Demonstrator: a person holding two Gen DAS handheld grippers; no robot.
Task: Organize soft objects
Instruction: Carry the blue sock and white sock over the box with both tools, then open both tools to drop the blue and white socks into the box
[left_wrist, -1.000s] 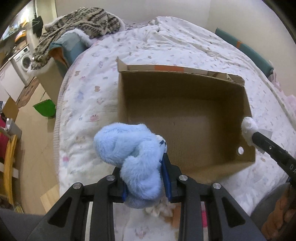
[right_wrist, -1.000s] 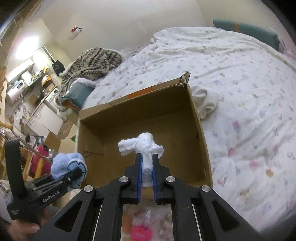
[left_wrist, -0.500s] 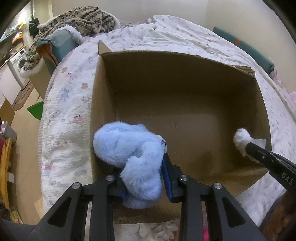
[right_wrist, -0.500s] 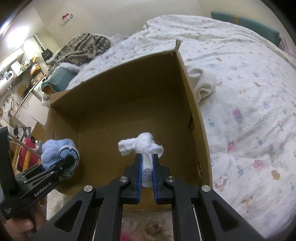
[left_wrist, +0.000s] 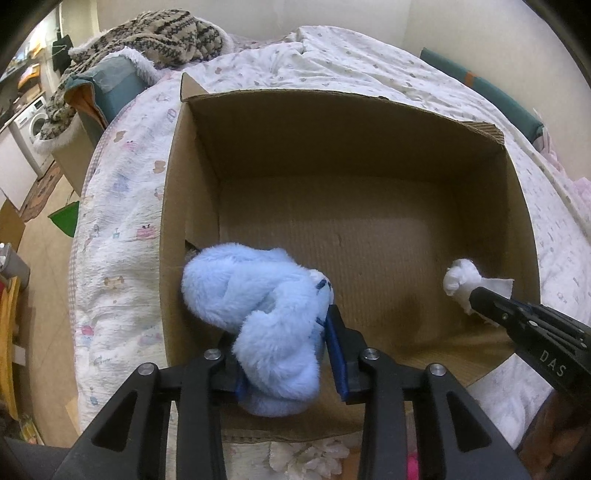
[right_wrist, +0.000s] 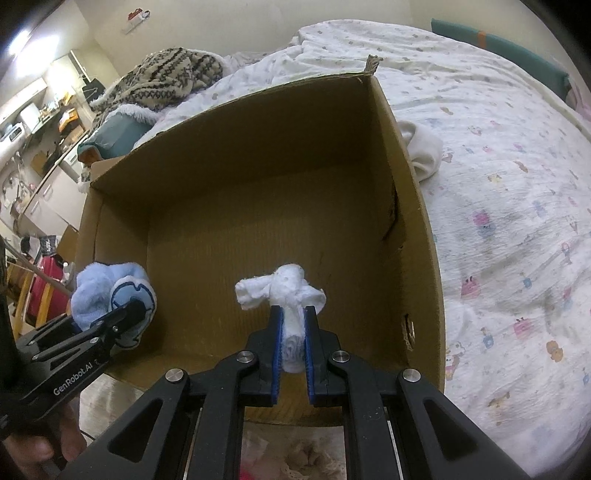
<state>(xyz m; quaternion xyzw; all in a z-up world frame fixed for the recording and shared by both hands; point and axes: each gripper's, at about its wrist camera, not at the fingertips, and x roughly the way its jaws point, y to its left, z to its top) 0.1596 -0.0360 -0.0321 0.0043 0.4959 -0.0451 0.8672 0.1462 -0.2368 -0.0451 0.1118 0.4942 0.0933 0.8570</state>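
An open cardboard box (left_wrist: 192, 206) lies on the bed; its floor (right_wrist: 236, 243) is bare. My left gripper (left_wrist: 282, 354) is shut on a fluffy light-blue soft toy (left_wrist: 258, 302) and holds it over the box's near left corner; it shows in the right wrist view too (right_wrist: 110, 295). My right gripper (right_wrist: 293, 332) is shut on a small white rolled cloth (right_wrist: 284, 291) and holds it over the box's near right part; it shows in the left wrist view as well (left_wrist: 460, 278).
The bed carries a white patterned quilt (right_wrist: 517, 221). A white cloth (right_wrist: 424, 151) lies just outside the box's right wall. A knitted patterned blanket (left_wrist: 162, 33) and a teal cushion (left_wrist: 110, 85) sit beyond the box at the left. The floor with furniture (left_wrist: 33, 236) lies left of the bed.
Both grippers have moved forward and down towards the box with their loads. They now hang over its open inside. Neither grip has changed.
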